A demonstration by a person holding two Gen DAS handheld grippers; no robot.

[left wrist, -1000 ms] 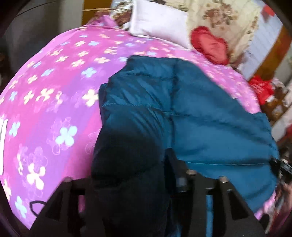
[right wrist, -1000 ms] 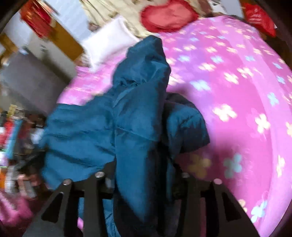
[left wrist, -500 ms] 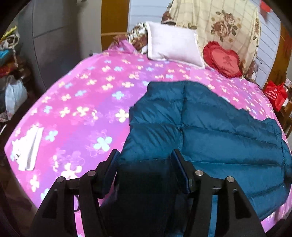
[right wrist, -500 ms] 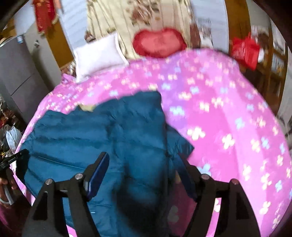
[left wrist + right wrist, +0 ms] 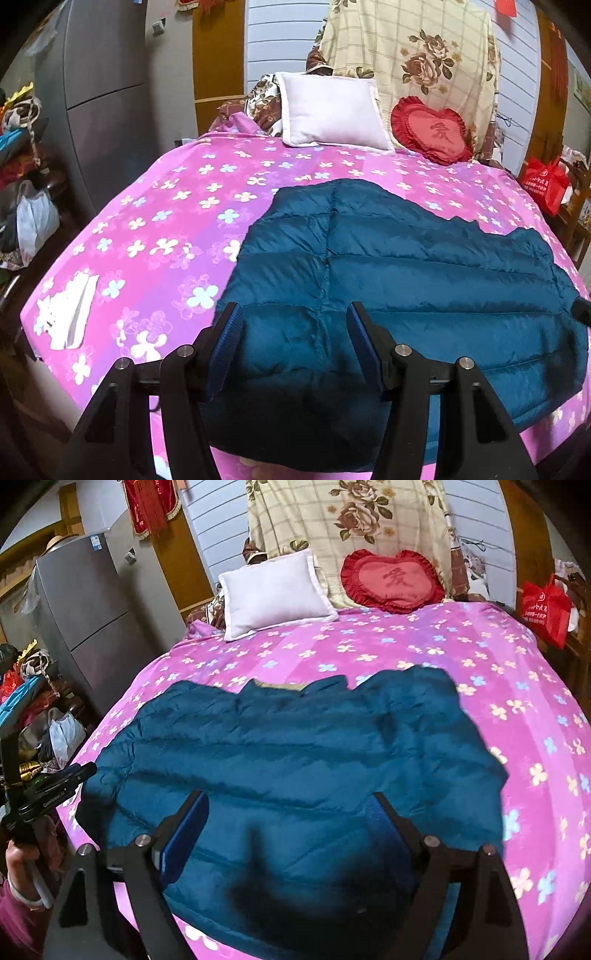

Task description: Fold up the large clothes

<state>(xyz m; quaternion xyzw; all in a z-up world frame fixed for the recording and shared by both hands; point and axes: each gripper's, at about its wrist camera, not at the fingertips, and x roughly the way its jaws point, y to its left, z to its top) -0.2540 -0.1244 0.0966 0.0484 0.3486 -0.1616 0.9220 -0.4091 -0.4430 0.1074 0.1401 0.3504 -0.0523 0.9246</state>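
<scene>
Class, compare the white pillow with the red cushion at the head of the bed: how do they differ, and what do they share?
The pillow is rectangular; the cushion is heart-shaped. The pillow is plain white; the cushion is red with a ruffled edge and a stitched character at its centre. The pillow looks larger than the cushion. Both lean upright at the head of the bed, side by side.

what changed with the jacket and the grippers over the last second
Both grippers let go: a second ago the left gripper and right gripper were shut on folds of the blue jacket. Now their jaws stand open and pulled back, and the jacket lies spread on the pink bedspread. The white pillow and heart cushion stayed put.
</scene>
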